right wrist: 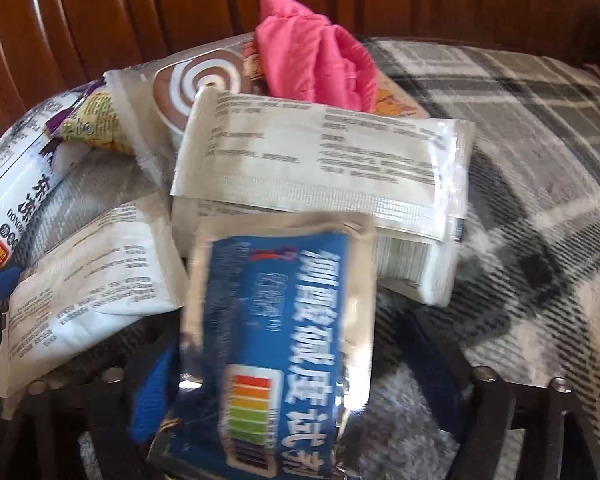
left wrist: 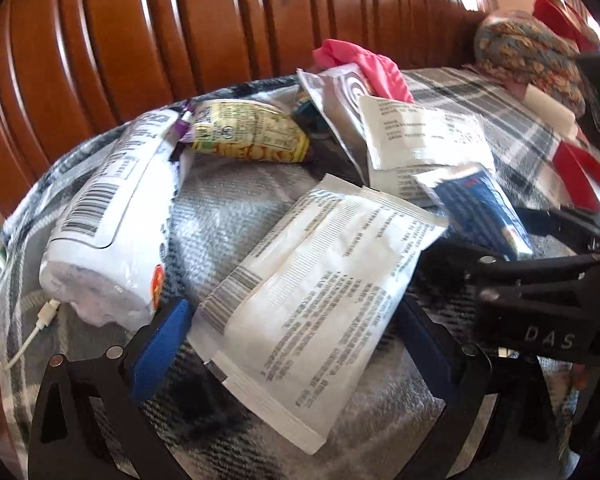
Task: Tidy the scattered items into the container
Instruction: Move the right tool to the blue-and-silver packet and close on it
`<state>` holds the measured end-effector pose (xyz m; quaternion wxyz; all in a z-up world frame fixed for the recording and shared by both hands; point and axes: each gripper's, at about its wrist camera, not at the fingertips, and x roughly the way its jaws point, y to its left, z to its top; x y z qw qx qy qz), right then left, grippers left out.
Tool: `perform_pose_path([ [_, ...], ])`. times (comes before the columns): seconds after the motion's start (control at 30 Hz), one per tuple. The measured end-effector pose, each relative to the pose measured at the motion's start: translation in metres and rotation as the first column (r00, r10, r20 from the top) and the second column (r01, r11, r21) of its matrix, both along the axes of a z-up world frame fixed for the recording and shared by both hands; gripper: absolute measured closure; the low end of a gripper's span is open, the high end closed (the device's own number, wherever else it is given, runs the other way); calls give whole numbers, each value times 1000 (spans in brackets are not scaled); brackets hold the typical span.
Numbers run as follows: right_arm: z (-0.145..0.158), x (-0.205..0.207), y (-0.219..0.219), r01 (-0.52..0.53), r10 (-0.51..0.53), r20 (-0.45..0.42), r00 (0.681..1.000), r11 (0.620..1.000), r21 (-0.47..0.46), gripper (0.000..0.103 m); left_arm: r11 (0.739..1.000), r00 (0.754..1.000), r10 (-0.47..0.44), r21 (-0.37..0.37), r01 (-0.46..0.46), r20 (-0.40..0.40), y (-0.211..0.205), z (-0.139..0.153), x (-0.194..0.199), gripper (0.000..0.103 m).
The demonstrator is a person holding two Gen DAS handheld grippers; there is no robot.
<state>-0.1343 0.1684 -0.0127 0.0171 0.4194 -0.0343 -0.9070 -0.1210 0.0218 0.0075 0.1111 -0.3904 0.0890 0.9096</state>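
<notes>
1. Scattered items: a loose heap of packets lies on my grey, black and white plaid fleece blanket (left wrist: 228, 208), in front of a ribbed, polished brown wooden backrest (left wrist: 180, 20). No container shows in either view.
2. Left gripper (left wrist: 300, 344): my blue-padded jaws stand wide apart, one to each side of a flat white printed sachet (left wrist: 320, 280). The pads are not pressing on it; it rests on the blanket.
3. Right gripper (right wrist: 296, 400): the jaws are partly apart, either side of a blue and silver foil sachet with a colour scale (right wrist: 284, 320). Blur keeps me from telling whether the pads touch it.
4. Left of the heap: a white plastic pack with a barcode (left wrist: 112, 220), with a white charging cable (left wrist: 36, 328) lying beside it.
5. Rear of the heap: a yellow snack pouch (left wrist: 252, 136), a silver packet with a brown spiral print (right wrist: 204, 80), and a crumpled pink cloth (right wrist: 312, 60) partly on top of that packet.
6. Centre: a stack of long white printed sachets (right wrist: 324, 160), partly under the blue and silver sachet's far end.
7. Far right, left view: a patterned fabric bundle (left wrist: 528, 56).
</notes>
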Motion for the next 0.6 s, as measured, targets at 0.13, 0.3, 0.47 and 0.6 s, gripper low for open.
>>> perform_pose_path([
  [0.13,3,2,5,29,-29,-10,1000,1000,3,47,999,999,29,17,-29,-13,0,2,-1,16],
  [0.3,5,10,7,42,-43,-8,999,999,-22,55,996,996,84,24,-84,-28,-2,4,6,32],
  [0.47,5,11,2,45,-45,-6,999,999,6,57,992,992,119,34,-118,-30,-15,6,24,42],
  [0.6,6,12,1,47,-47,-4,999,999,16,58,990,990,136,32,-135,-29,-17,6,29,47],
])
